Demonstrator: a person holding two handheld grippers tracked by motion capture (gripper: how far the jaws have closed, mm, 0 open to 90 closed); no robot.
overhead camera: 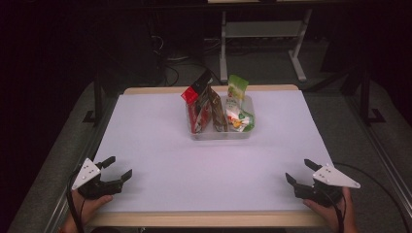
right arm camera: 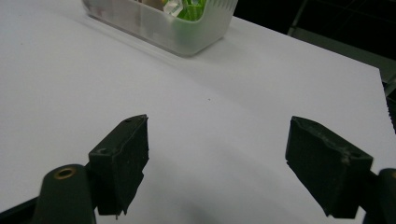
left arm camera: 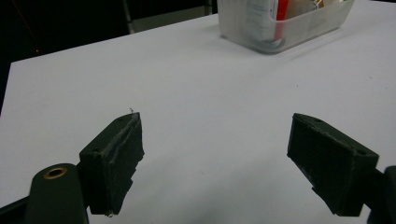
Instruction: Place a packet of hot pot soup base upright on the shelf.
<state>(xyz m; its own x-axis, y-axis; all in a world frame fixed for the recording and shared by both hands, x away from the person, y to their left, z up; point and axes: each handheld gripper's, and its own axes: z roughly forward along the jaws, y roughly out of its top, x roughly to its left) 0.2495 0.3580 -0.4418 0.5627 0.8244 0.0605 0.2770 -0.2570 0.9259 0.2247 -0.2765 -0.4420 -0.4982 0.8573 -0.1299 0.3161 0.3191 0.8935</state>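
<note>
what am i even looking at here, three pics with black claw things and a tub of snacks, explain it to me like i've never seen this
This is no robot. A person at a table holds a hand tool with two black jaws in each hand. The high view looks down from above: the left gripper sits near the table's front left corner, the right gripper near the front right. The other two pictures come from small cameras riding on those tools, each looking out along its own jaws. Both pairs of jaws stand wide apart and hold nothing. On the white table top stands a clear plastic tub toward the far side. In it stand snack packets: a red packet, a brown packet and a green and white packet.
</note>
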